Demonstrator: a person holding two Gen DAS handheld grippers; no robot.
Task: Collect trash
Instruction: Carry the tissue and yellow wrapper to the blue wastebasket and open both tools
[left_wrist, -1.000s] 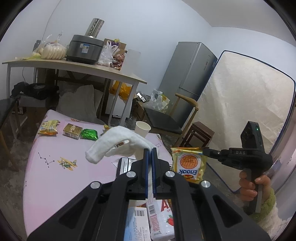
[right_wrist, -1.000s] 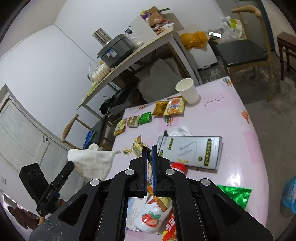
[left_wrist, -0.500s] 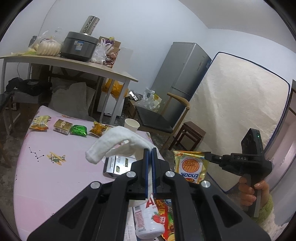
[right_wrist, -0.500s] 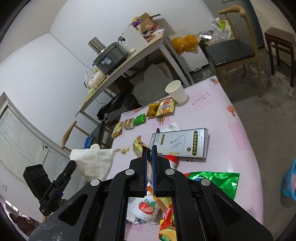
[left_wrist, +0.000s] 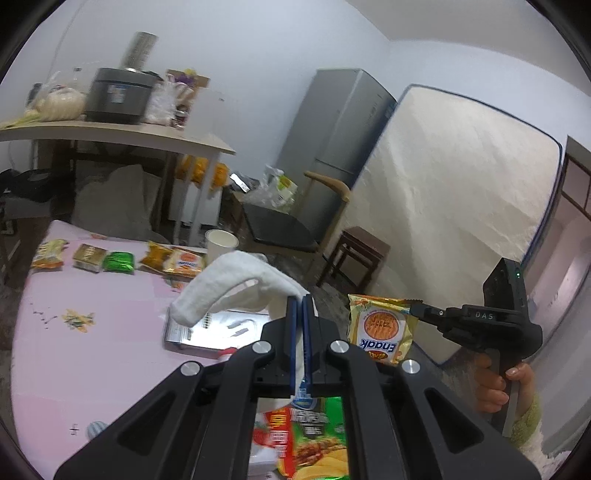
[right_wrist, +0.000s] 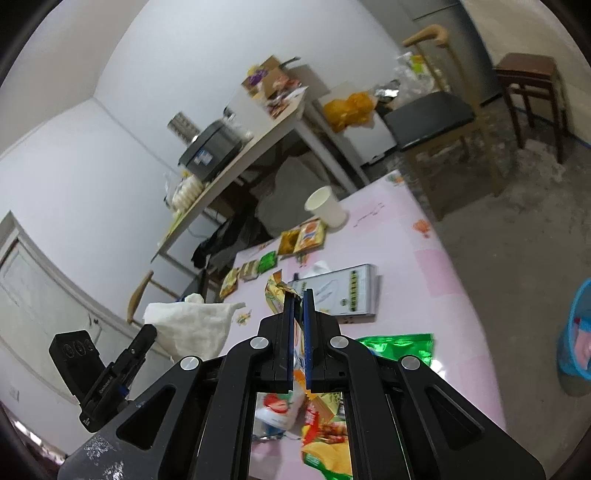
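Note:
My left gripper (left_wrist: 299, 301) is shut on a white cloth (left_wrist: 236, 284) and holds it above the pink table (left_wrist: 92, 343); the cloth also shows in the right wrist view (right_wrist: 192, 325). My right gripper (right_wrist: 299, 295) is shut on a yellow Enaak snack wrapper (left_wrist: 382, 328), held in the air past the table's right edge; in the right wrist view only its crumpled top (right_wrist: 275, 290) shows. Below both grippers lie a green chip bag (right_wrist: 397, 345), a strawberry milk bottle (right_wrist: 277, 410) and other wrappers.
A white paper cup (right_wrist: 325, 206), a row of small snack packets (left_wrist: 118, 256) and a white box (right_wrist: 340, 291) lie on the table. A blue waste bin (right_wrist: 576, 332) stands on the floor at right. A chair (left_wrist: 284, 225), a stool (left_wrist: 362, 247) and a fridge stand beyond.
Both grippers have risen and pulled back from the table with their loads still held. The views swung right, and the blue bin has come into the right wrist view.

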